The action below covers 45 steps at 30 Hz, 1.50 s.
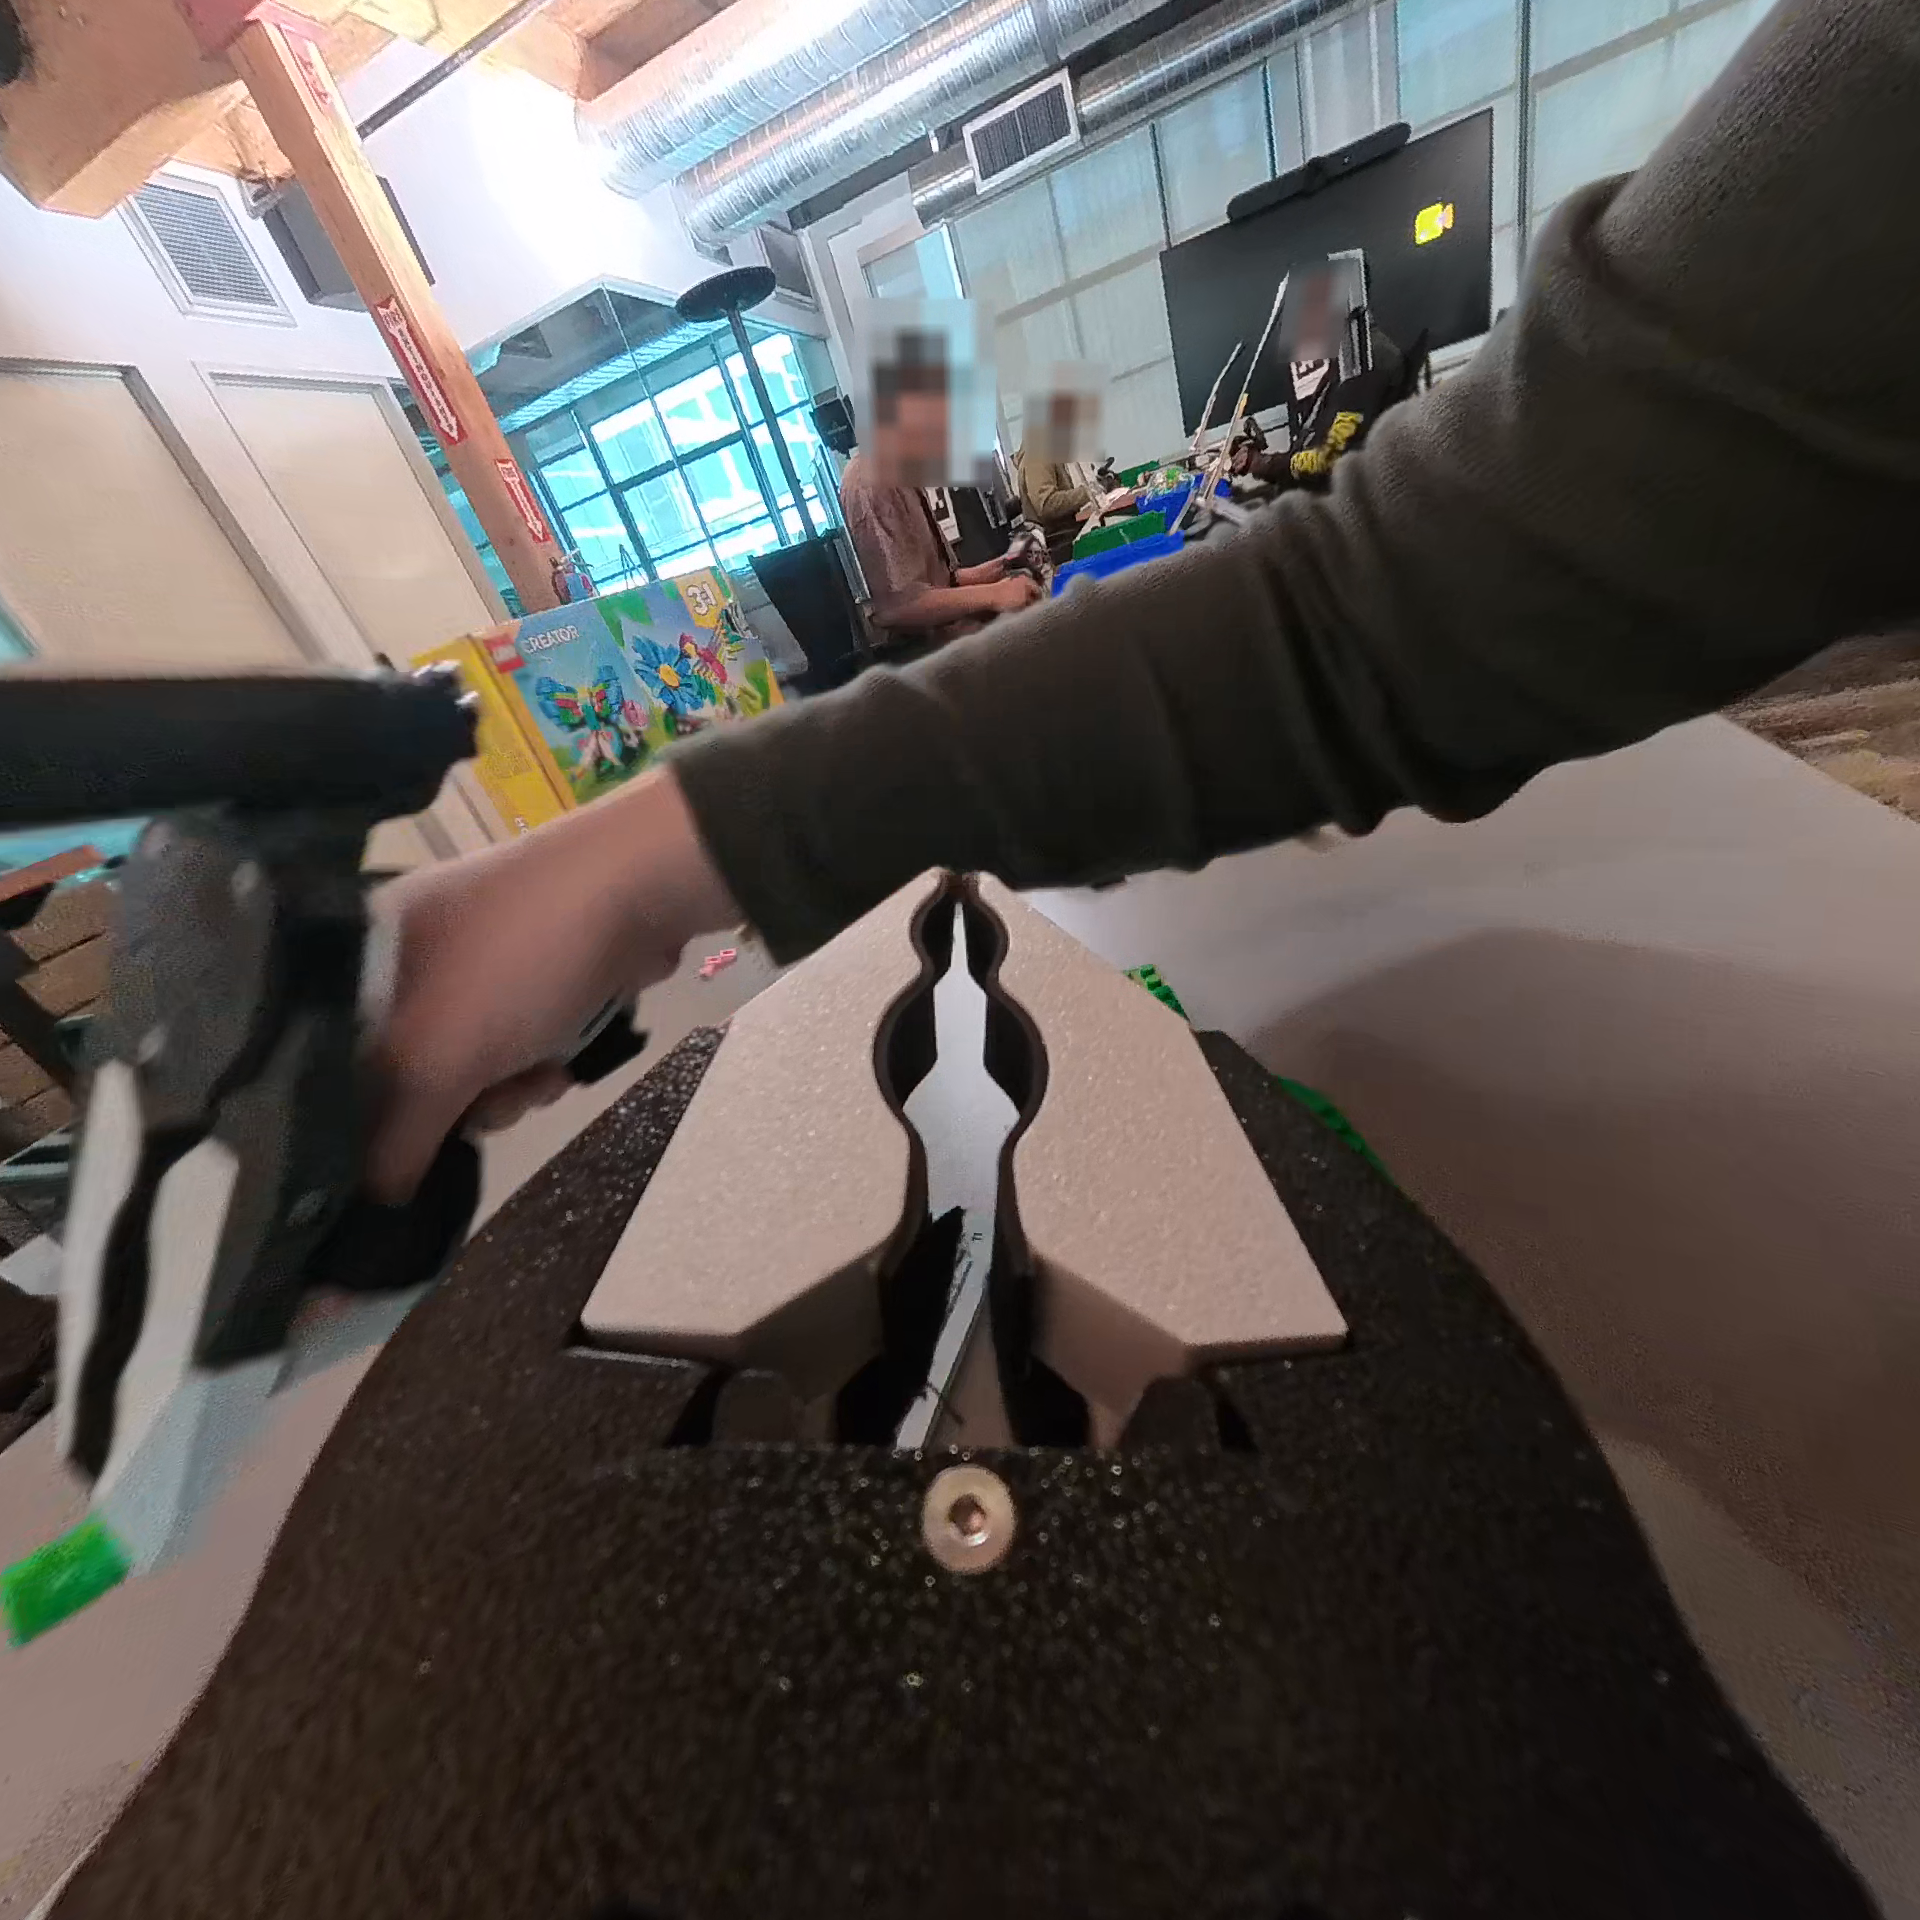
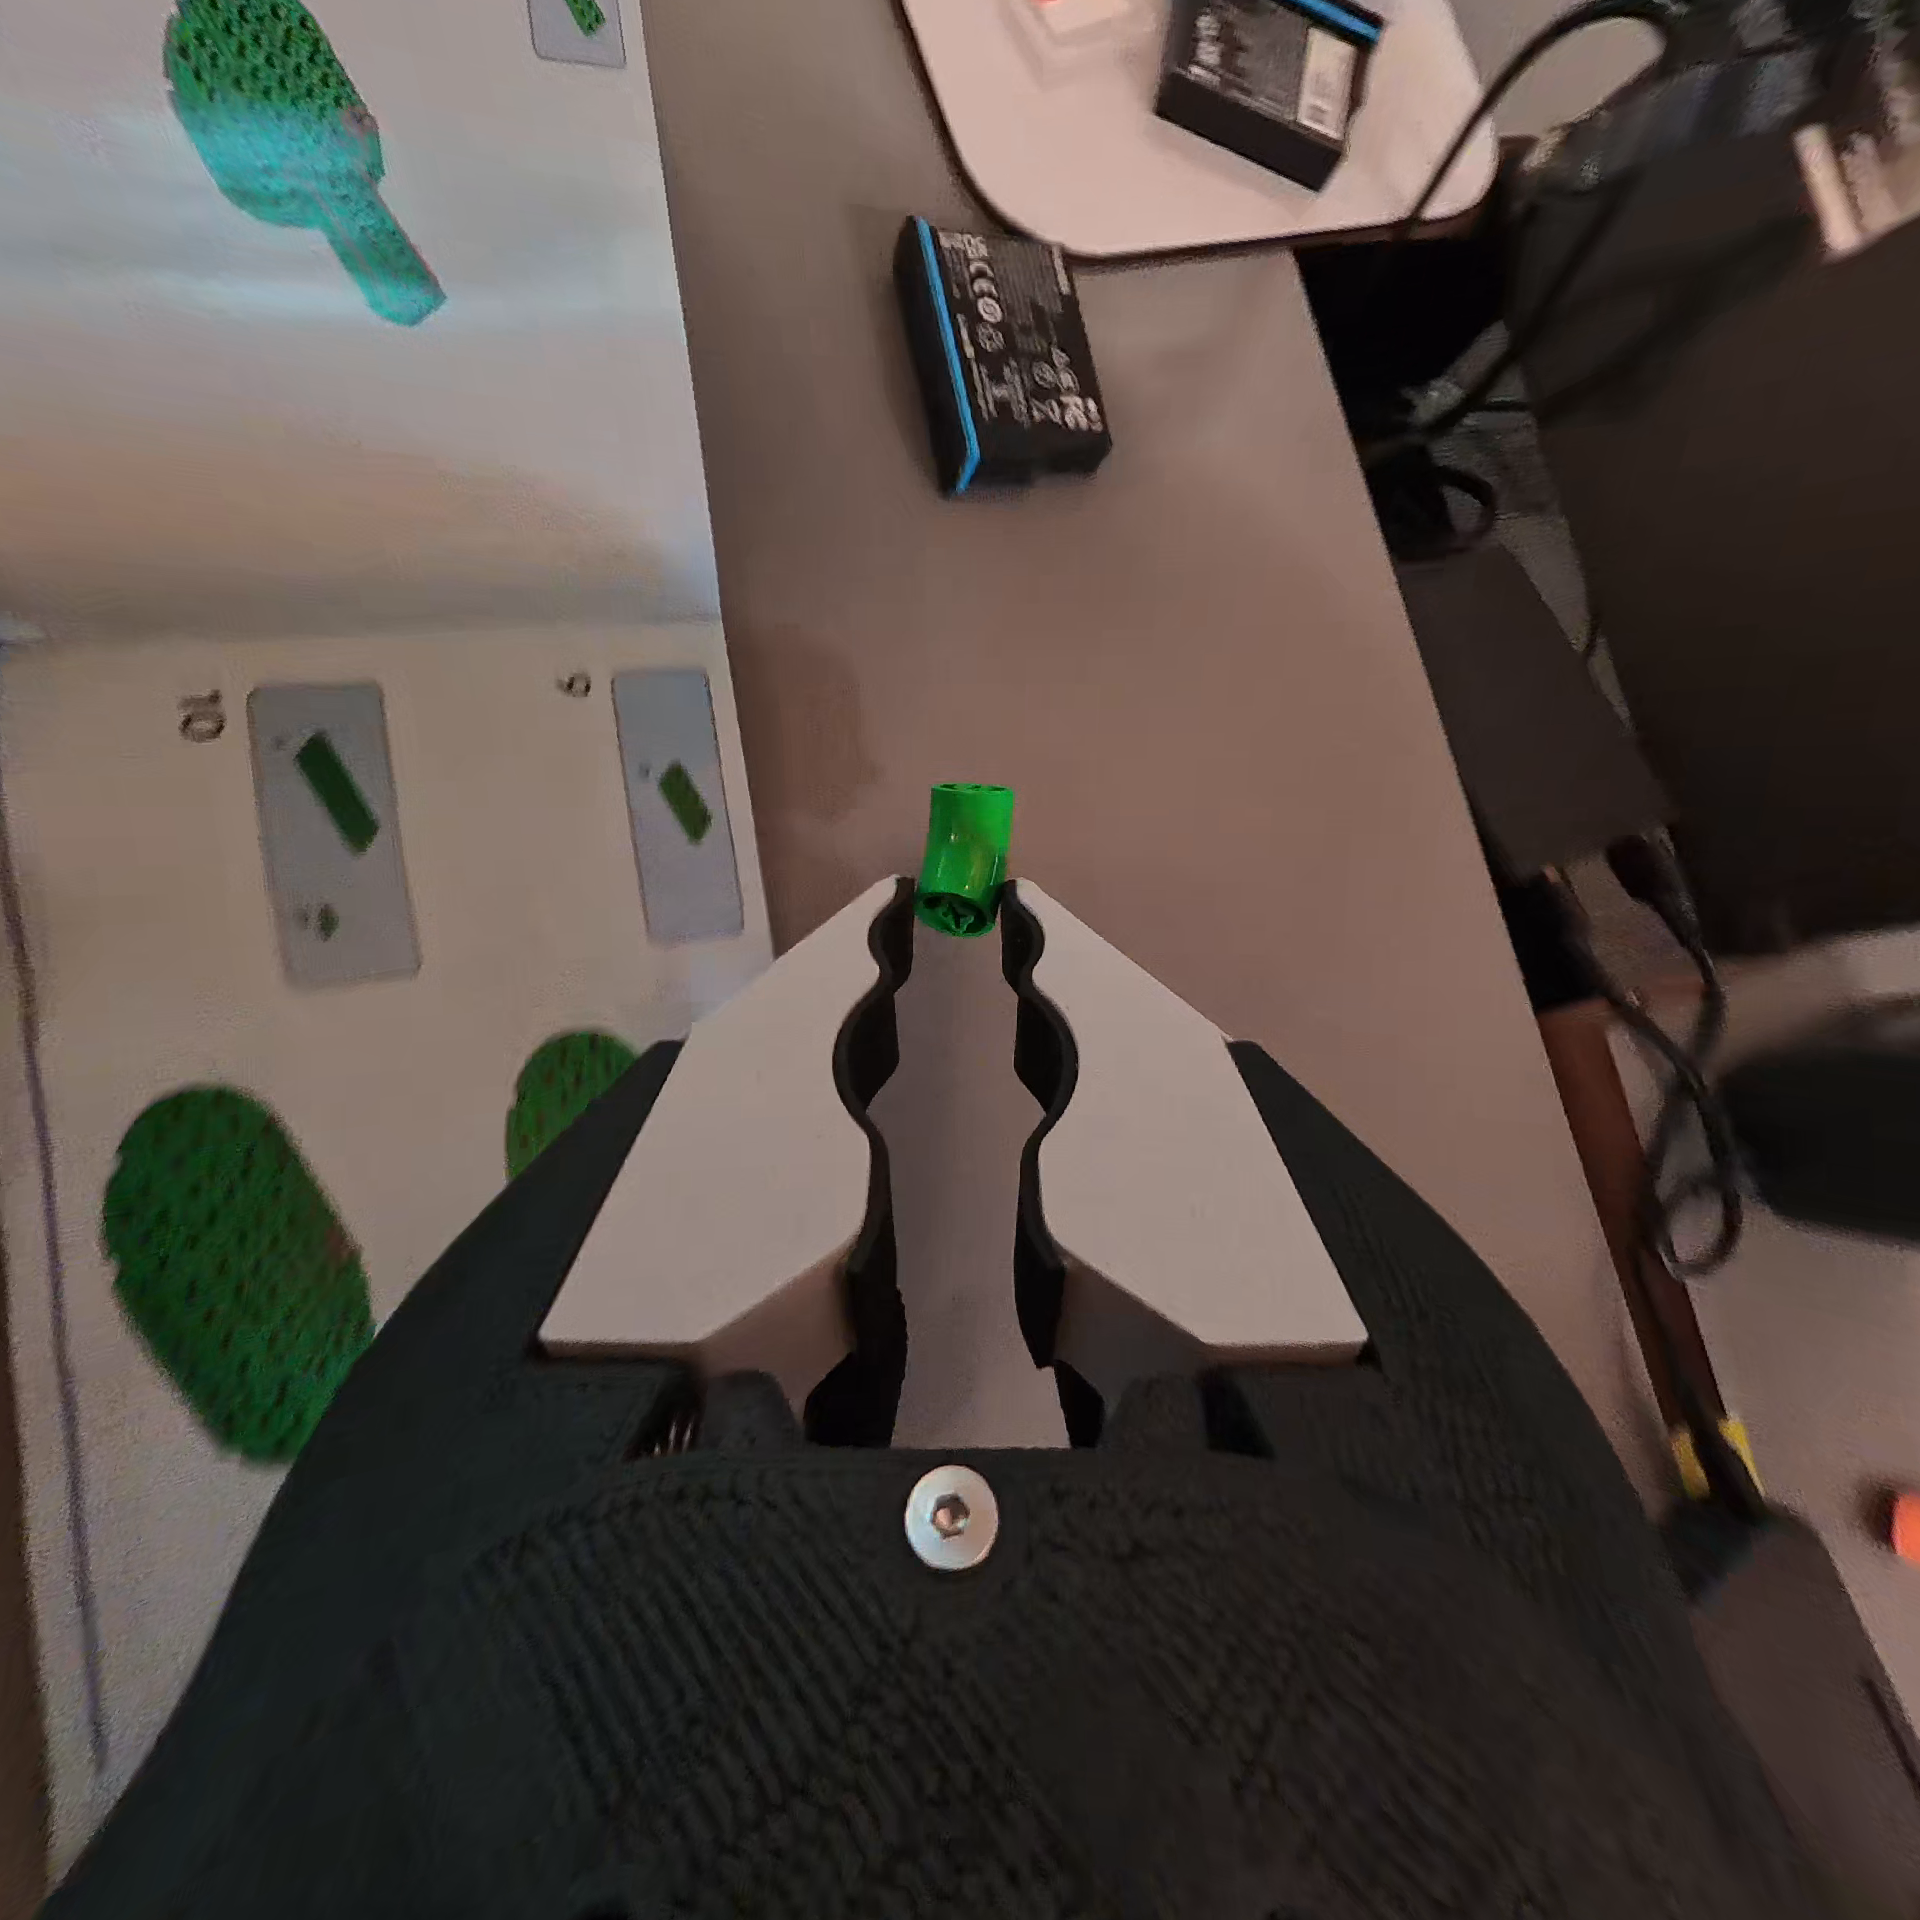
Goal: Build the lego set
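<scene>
A: Right gripper (image 2: 956, 894) pinches a small green round piece (image 2: 961, 862) at the very tips of its jaws, above the grey surface (image 2: 1143, 675).

B: Left gripper (image 1: 958, 883), jaws pressed together, carries nothing. That shallow tip grip risks the piece slipping.

Glossy green plastic piece (image 2: 961, 864)

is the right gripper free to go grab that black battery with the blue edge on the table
Probably not yet. The right gripper is already shut on a small green round piece, so it would have to set that down first. The table between it and the battery looks bare.
</scene>
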Tool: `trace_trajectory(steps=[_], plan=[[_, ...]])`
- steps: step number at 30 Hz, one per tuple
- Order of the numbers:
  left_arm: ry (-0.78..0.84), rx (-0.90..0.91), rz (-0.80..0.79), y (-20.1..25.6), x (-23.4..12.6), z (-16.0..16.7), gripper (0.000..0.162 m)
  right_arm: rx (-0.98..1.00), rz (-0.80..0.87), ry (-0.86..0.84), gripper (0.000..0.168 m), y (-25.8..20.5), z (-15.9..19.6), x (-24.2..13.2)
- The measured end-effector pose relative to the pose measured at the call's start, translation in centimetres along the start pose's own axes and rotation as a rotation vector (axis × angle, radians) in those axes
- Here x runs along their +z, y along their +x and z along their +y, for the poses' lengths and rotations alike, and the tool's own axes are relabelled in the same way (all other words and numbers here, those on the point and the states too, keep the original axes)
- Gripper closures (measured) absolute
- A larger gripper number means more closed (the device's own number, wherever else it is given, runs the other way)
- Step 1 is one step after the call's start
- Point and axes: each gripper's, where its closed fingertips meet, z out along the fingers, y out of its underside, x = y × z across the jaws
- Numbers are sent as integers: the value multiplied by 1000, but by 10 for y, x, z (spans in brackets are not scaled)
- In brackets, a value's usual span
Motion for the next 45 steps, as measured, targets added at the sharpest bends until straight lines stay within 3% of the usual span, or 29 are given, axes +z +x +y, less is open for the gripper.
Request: trace_trajectory(steps=[6,9,12,15,17,20,25,31,45], plan=[[-2,5,1,1,0,0,162,8,-104,-57,152,-13,-13,32],[5,3,-7,-2,-1,0,162,19,-65,-34,137,-8,-18,27],[14,-21,-18,-6,-3,-1,162,52,-6,6,131,-3,-16,-9],[13,-18,-16,-6,-2,-1,162,159,91,125,127,2,1,-76],[7,-7,-14,-4,-2,0,162,248,201,179,130,7,34,-127],[5,-4,-13,-4,-1,0,162,382,419,159,138,17,112,-202],[7,-10,-12,-5,-1,0,162,633,629,-31,145,7,247,-283],[8,-7,-9,-4,-1,0,162,788,616,-114,148,-17,319,-290],[8,-9,-8,-4,-1,-1,162,654,628,-264,151,-11,339,-281]])
